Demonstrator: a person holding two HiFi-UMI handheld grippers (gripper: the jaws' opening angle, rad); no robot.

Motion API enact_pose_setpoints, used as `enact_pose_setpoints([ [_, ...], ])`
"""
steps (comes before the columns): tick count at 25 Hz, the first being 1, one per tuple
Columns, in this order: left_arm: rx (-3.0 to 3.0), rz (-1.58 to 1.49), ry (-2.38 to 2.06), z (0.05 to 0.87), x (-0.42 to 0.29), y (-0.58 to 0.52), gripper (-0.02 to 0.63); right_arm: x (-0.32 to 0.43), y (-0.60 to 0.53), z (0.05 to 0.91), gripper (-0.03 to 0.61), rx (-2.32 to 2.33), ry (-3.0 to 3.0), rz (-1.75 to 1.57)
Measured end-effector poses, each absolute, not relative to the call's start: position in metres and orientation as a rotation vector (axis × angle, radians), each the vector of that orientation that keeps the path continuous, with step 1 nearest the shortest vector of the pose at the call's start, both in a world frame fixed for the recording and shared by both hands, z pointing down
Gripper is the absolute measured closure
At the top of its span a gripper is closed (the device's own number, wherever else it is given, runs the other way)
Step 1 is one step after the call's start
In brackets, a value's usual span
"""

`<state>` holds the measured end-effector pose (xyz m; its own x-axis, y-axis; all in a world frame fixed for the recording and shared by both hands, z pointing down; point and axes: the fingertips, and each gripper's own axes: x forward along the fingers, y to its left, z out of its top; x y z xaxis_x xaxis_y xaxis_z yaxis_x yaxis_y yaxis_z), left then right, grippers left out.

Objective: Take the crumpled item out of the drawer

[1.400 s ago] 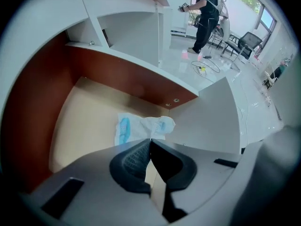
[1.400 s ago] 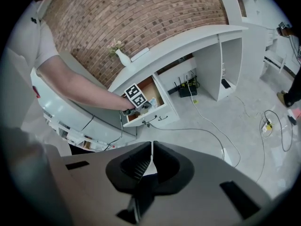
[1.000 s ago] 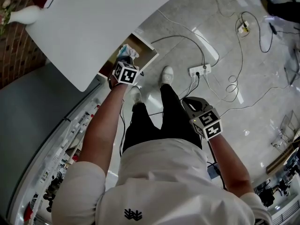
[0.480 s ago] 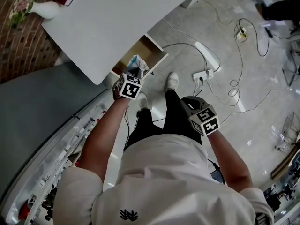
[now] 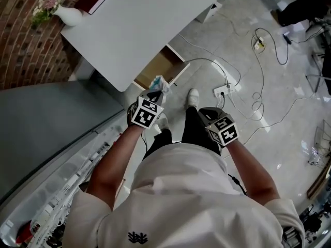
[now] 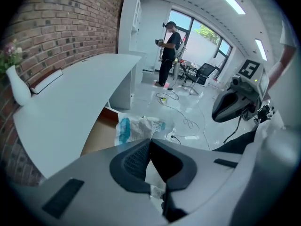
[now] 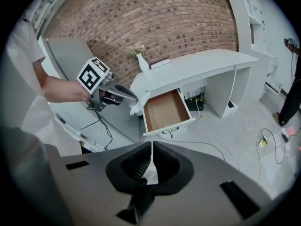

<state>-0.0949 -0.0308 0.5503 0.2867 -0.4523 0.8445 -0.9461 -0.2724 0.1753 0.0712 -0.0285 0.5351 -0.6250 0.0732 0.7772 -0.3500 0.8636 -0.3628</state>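
A crumpled white and blue item hangs in front of the open wooden drawer under the white desk. My left gripper is shut on it, just outside the drawer's front. In the left gripper view the crumpled item bulges past the closed jaws of the left gripper. My right gripper is held lower, by the person's legs, shut with nothing in it. The right gripper view shows the drawer bare inside, with the left gripper and the item beside its left corner.
A white vase with flowers stands on the desk against the brick wall. A power strip and several cables lie on the floor to the right. A grey slab lies to the left. Another person stands far off.
My left gripper has drawn back from the drawer with the crumpled item in it, toward the person's body. The right gripper has stayed near the legs.
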Motion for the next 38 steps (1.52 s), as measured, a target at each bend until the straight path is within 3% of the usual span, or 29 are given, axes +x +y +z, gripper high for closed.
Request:
enact_pose_setpoints([
  [17, 2.085, 0.812, -1.141, 0.418, -0.076, 0.103, 0.591, 0.042, 0.071, 0.481, 0.545, 0.235, -2.217, 0.506],
  [38, 2.142, 0.804, -1.116, 0.392, -0.078, 0.176, 0.591, 0.032, 0.13, 0.455, 0.549, 0.269, -2.257, 0.437],
])
